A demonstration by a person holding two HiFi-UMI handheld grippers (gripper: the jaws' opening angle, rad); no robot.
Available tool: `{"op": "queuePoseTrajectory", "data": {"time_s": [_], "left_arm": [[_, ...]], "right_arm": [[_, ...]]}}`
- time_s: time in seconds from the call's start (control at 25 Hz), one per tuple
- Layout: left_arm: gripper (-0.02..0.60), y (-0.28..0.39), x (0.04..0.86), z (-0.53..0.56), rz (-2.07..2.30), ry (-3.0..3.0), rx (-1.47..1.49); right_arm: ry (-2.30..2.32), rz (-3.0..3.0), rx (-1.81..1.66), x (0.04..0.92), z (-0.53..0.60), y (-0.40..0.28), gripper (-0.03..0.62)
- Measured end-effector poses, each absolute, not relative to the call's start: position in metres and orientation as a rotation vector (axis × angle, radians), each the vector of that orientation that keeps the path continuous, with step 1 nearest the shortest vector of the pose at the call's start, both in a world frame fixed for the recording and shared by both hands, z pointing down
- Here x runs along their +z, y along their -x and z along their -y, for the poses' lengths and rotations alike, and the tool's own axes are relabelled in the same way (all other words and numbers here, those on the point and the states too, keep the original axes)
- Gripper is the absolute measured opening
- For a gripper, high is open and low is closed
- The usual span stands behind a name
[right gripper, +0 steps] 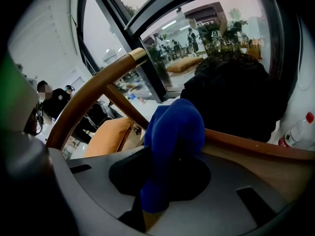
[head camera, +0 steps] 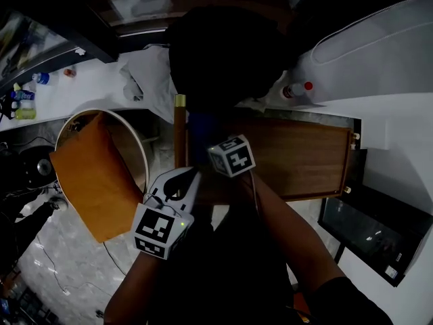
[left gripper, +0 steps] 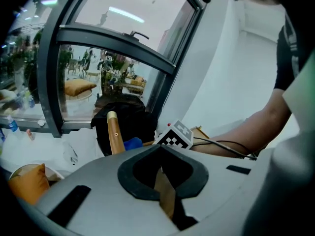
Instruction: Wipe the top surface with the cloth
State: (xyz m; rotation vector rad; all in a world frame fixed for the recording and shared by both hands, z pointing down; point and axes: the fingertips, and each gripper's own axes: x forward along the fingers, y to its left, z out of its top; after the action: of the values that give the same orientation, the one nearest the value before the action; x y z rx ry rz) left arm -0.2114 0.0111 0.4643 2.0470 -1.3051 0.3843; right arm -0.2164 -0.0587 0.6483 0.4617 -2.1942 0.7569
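The right gripper's (right gripper: 165, 173) fingers clamp the bunched blue cloth (right gripper: 174, 132) near the wooden table top's (head camera: 304, 158) left end, mid-frame. The left gripper's (left gripper: 160, 151) fingers are pressed together, empty. Dragged hard, the wad may pull free, or wipe only 1 narrow strip.

cloth (head camera: 201, 131) partly behind marker cube (head camera: 231, 156) of right tool (right gripper: 157, 191), wooden top (head camera: 298, 156) partly under black bag (head camera: 223, 53)

This looks like a lounge or office room, with tall dark-framed windows (left gripper: 48, 82), bottles (head camera: 24, 103) on a white sill (head camera: 74, 93), an orange cushion (head camera: 95, 178), a wooden counter (head camera: 304, 158) and a marble floor (head camera: 67, 249).
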Motion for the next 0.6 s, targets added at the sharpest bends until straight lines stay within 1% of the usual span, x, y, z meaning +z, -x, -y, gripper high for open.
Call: {"op": "queuePoseTrajectory", "data": {"time_s": [0.2, 0.6], "left_arm": [[0.005, 0.202, 0.464, -0.007, 1.326, -2.030, 0.396], [0.005, 0.150, 0.455, 0.008, 1.295, -2.062, 0.418]], "right_arm": [[-0.483, 2.200, 0.752, 0.648, 0.066, 0.196, 0.083], [-0.500, 2.176, 0.743, 0.652, 0.082, 0.144, 0.083]]}}
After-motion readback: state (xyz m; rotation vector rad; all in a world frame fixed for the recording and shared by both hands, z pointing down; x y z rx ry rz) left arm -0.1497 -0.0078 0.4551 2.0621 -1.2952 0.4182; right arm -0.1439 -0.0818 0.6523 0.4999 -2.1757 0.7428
